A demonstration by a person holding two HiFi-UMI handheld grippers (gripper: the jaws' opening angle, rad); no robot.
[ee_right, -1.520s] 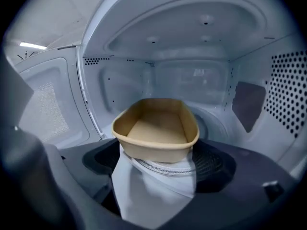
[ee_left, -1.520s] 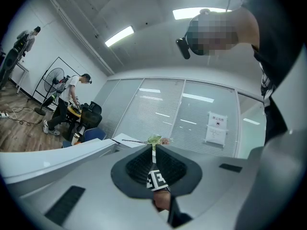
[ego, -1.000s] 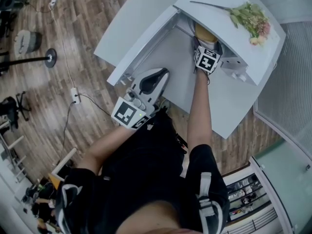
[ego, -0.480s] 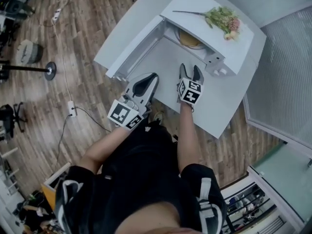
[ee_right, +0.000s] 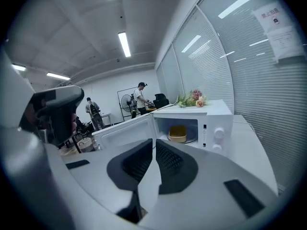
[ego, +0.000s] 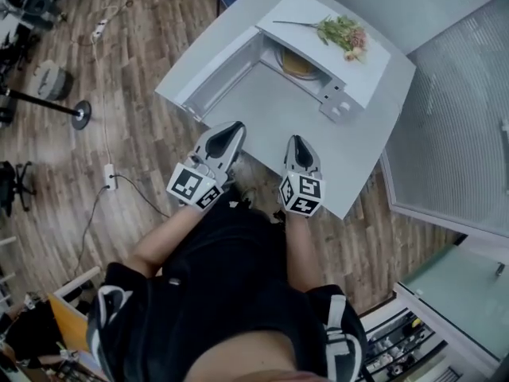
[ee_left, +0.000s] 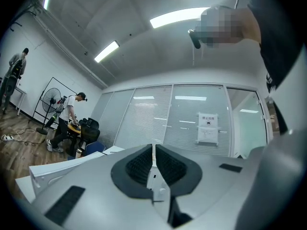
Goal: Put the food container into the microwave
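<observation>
The white microwave (ego: 372,64) stands at the far end of the table with its door (ego: 213,79) swung open to the left. A yellow food container (ego: 301,64) sits inside it on the turntable, and the right gripper view shows the container (ee_right: 178,133) in the cavity too. My right gripper (ego: 295,142) hovers over the table's near edge, well back from the microwave, shut and empty. Beside it on the left, my left gripper (ego: 232,127) is also shut with nothing in it. In the left gripper view the jaws (ee_left: 153,150) point up at glass walls.
A bunch of flowers (ego: 342,32) lies on top of the microwave. The grey table (ego: 354,153) drops off to wooden floor at its near and left edges. Glass partition walls stand on the right. A fan stand (ego: 79,114) and cables are on the floor at left.
My right gripper has drawn back out of the microwave to the table's near edge, leaving the container inside. The left gripper stayed shut and shifted only slightly.
</observation>
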